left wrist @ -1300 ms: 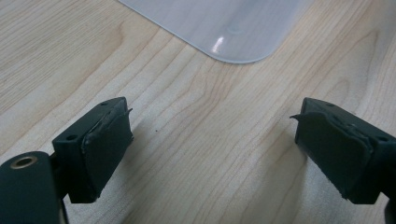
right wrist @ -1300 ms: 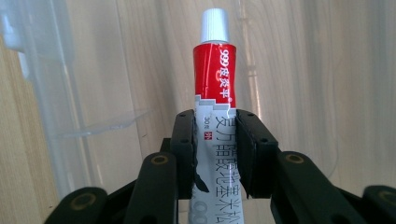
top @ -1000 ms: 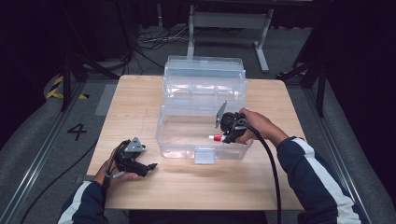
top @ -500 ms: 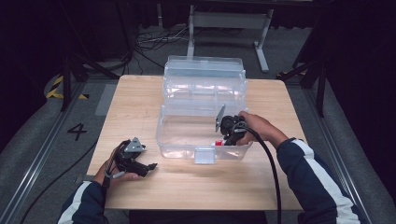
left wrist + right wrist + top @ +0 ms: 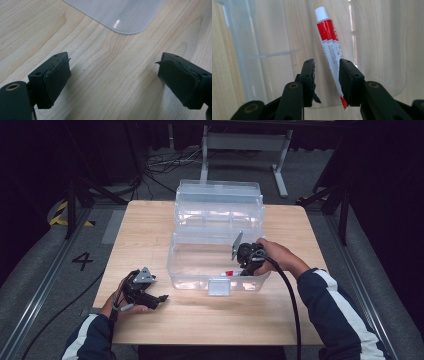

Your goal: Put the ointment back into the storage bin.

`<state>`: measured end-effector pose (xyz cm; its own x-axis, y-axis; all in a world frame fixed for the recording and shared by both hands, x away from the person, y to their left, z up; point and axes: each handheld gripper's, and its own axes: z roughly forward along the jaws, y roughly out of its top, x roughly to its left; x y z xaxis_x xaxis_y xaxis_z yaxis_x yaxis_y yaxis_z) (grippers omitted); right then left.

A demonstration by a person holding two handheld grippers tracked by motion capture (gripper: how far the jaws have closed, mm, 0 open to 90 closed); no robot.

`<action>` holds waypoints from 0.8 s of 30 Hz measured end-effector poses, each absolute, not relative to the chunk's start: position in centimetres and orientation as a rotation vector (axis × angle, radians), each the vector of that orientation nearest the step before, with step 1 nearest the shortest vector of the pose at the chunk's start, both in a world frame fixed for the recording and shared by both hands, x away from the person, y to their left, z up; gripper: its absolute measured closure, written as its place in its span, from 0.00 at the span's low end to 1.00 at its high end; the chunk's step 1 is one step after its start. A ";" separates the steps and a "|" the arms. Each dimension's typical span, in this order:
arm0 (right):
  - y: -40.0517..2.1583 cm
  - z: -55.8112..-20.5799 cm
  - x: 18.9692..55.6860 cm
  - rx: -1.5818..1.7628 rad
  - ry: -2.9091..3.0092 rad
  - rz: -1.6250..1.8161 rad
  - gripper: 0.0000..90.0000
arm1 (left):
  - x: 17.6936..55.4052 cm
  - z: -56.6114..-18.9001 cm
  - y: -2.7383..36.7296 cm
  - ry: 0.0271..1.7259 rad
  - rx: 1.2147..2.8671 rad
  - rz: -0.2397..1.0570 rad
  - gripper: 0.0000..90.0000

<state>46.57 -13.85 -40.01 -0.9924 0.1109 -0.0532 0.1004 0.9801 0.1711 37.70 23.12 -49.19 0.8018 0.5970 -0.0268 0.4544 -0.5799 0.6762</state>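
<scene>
With my right tongs [image 5: 327, 75] just opening around the red-and-white tube [image 5: 330, 47] inside the clear bin [image 5: 200, 270], the tube may cling to one pad; my left tongs [image 5: 113, 80] rest apart on the table [image 5: 105, 62].

red-and-white tube [image 5: 331, 43], clear box [image 5: 200, 260], black jaws

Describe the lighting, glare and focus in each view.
High view: bright light on the pale wooden table, dark surroundings, and the clear plastic storage box looks hazy. Left gripper view: a glare spot on the box's rounded corner, with sharp wood grain. Right gripper view: the red-and-white tube is crisp, with reflective streaks on the box walls.
</scene>
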 end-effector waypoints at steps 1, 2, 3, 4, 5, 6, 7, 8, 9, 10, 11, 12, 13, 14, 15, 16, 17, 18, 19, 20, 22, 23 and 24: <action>-14.0 -39.9 46.5 0.175 3.057 0.283 0.74 | 37.7 -49.2 23.1 0.771 2.289 0.265 0.12; -14.1 -39.7 46.5 0.178 3.056 0.293 0.73 | 37.7 -49.2 23.1 0.772 2.289 0.265 0.12; -14.3 -39.6 46.5 0.180 3.051 0.305 0.72 | 37.7 -49.2 23.1 0.772 2.289 0.264 0.12; -14.6 -39.2 46.4 0.205 3.037 0.343 0.71 | 37.7 -49.2 23.1 0.772 2.288 0.265 0.12; -14.8 -39.1 46.3 0.213 3.029 0.358 0.71 | 37.7 -49.2 23.1 0.772 2.288 0.264 0.12; -14.8 -39.1 46.3 0.213 3.029 0.358 0.71 | 37.7 -49.2 23.1 0.772 2.288 0.264 0.12; -15.0 -38.9 46.2 0.222 3.022 0.382 0.71 | 37.7 -49.2 23.1 0.771 2.289 0.265 0.12; -15.2 -38.7 46.2 0.232 3.016 0.410 0.70 | 37.7 -49.2 23.1 0.772 2.289 0.265 0.12; -15.4 -38.6 46.1 0.234 3.012 0.432 0.70 | 37.7 -49.2 23.1 0.771 2.289 0.265 0.12; -15.7 -38.5 46.0 0.234 3.004 0.450 0.69 | 37.7 -49.2 23.1 0.771 2.289 0.264 0.12; -16.0 -38.4 45.9 0.248 2.996 0.472 0.69 | 37.7 -49.2 23.1 0.771 2.290 0.264 0.12; -16.2 -38.3 45.9 0.251 2.992 0.485 0.69 | 37.7 -49.2 23.1 0.770 2.290 0.264 0.12; -16.4 -38.2 45.7 0.263 2.989 0.495 0.69 | 37.7 -49.2 23.1 0.771 2.290 0.264 0.12; -16.7 -38.0 45.6 0.267 2.980 0.522 0.68 | 37.7 -49.2 23.1 0.770 2.290 0.264 0.12; -17.0 -37.9 45.5 0.280 2.971 0.539 0.68 | 37.7 -49.2 23.1 0.770 2.290 0.264 0.12; -17.0 -37.9 45.5 0.280 2.971 0.539 0.68 | 37.7 -49.2 23.1 0.771 2.290 0.265 0.12; -17.3 -37.8 45.3 0.276 2.961 0.569 0.68 | 37.7 -49.2 23.1 0.771 2.290 0.265 0.12; -17.5 -37.6 45.1 0.282 2.948 0.589 0.67 | 37.7 -49.2 23.1 0.770 2.290 0.265 0.12; -17.8 -37.5 45.0 0.297 2.936 0.619 0.67 | 37.7 -49.2 23.1 0.771 2.290 0.264 0.12; -18.2 -37.3 44.8 0.307 2.919 0.661 0.67 | 37.7 -49.2 23.1 0.771 2.290 0.264 0.12; -18.8 -37.0 44.4 0.317 2.894 0.693 0.67 | 37.7 -49.2 23.1 0.770 2.290 0.265 0.12; -19.1 -36.9 44.3 0.323 2.877 0.699 0.67 | 37.7 -49.2 23.1 0.771 2.290 0.265 0.12; -19.3 -36.7 44.2 0.323 2.865 0.717 0.67 | 37.7 -49.2 23.1 0.771 2.290 0.265 0.12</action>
